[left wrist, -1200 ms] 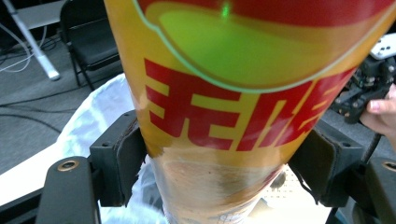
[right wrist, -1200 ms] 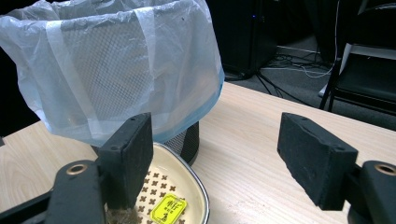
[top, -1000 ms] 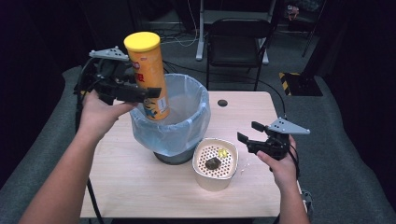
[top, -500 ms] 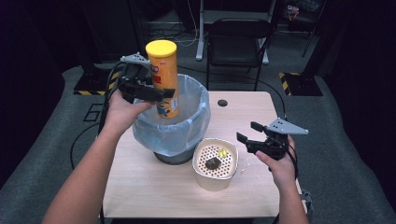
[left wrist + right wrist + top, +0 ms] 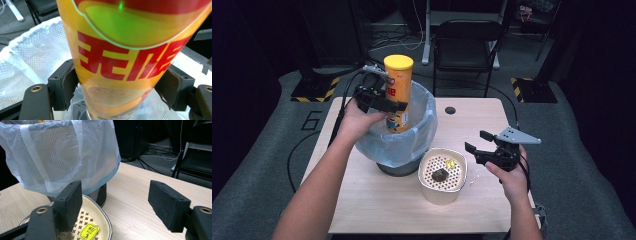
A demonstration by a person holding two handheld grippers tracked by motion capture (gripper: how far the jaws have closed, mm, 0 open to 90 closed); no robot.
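Lowering over the last second, the left gripper (image 5: 398, 106) has carried the yellow crisp tube (image 5: 398, 92) from beside the bin's rim to above its mouth, so the tube's base now sits inside the lined waste bin (image 5: 414, 145) on the worktop (image 5: 377, 205). I'd say letting go is what remains. Its fingers (image 5: 65, 87) are clenched on the tube's sides, still upright. The right gripper (image 5: 478, 150) hasn't budged; its fingers (image 5: 71, 203) stand apart, grasping nothing, just beside the perforated cream tray (image 5: 428, 186) holding scraps.
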